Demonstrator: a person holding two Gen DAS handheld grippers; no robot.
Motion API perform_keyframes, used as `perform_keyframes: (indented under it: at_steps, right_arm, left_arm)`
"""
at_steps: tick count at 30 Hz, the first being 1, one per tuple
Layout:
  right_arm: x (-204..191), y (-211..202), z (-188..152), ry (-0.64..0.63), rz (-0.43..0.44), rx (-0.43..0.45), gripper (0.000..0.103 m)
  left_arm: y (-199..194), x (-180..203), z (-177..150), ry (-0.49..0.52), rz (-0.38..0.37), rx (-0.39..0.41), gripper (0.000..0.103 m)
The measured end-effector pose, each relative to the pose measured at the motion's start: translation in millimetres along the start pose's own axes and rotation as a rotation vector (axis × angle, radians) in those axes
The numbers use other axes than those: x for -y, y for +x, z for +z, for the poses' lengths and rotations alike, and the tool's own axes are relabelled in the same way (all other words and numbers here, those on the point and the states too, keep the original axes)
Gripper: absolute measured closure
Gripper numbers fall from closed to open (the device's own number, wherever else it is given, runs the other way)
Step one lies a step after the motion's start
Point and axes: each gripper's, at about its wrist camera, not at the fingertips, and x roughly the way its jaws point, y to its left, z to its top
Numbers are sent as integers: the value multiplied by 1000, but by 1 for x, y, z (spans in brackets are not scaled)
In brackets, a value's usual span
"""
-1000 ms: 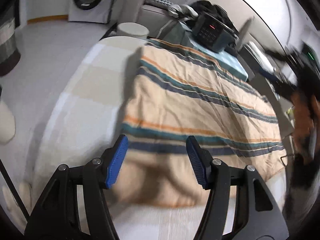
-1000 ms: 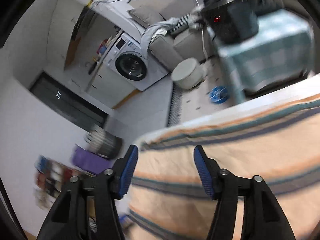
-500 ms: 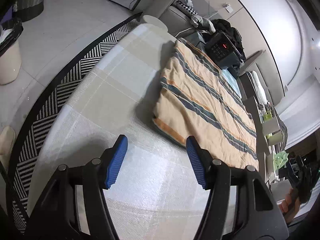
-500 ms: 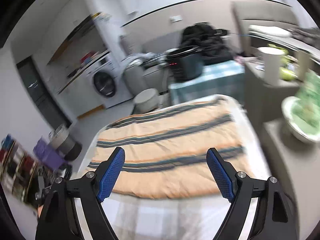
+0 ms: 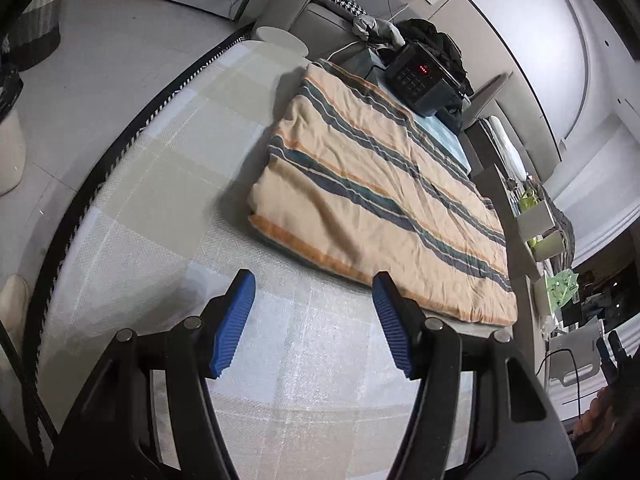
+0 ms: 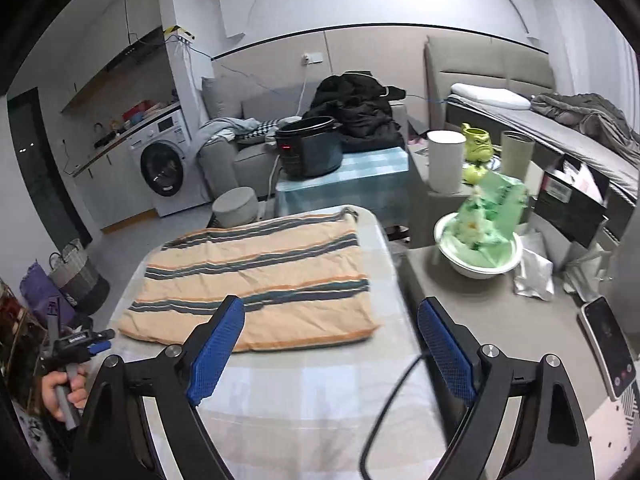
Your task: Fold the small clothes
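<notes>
Left wrist view: left gripper (image 5: 312, 320) hovered over the checked table cover (image 5: 168, 184), jaws spread and pinching nothing.
Garment: striped cloth (image 5: 380, 208) lay flat and already doubled on the table's far half, its near hem just beyond the blue pads (image 5: 234, 322).
Step in hand: a pause between folds, judging by both tools standing clear of the fabric.
Writing: red digits glowed on the cooker (image 5: 420, 76), too small to read.
Right wrist view: right gripper (image 6: 330, 352) was opening, nothing between its jaws; the striped cloth (image 6: 256, 280) lay just ahead.
Next move: likely a descent onto a hem or corner, each tool closing on fabric alone, not the cover beneath.
Labels: a phone screen (image 6: 608, 348) at right and a green packet (image 6: 496, 208) in a bowl carried print, unreadable.
</notes>
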Motion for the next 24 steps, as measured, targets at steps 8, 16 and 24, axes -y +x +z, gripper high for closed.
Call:
perform_keyframes:
  at_steps: [8, 16, 24]
  right_arm:
    - [3, 60, -8, 107, 89, -95, 13]
    - [6, 173, -48, 275, 172, -278, 18]
    - [37, 212, -64, 442, 215, -307, 18]
  left_arm:
    - [8, -2, 5, -26, -24, -2, 45]
    - [27, -16, -1, -138, -94, -78, 45]
    - [59, -17, 8, -216, -155, -93, 45]
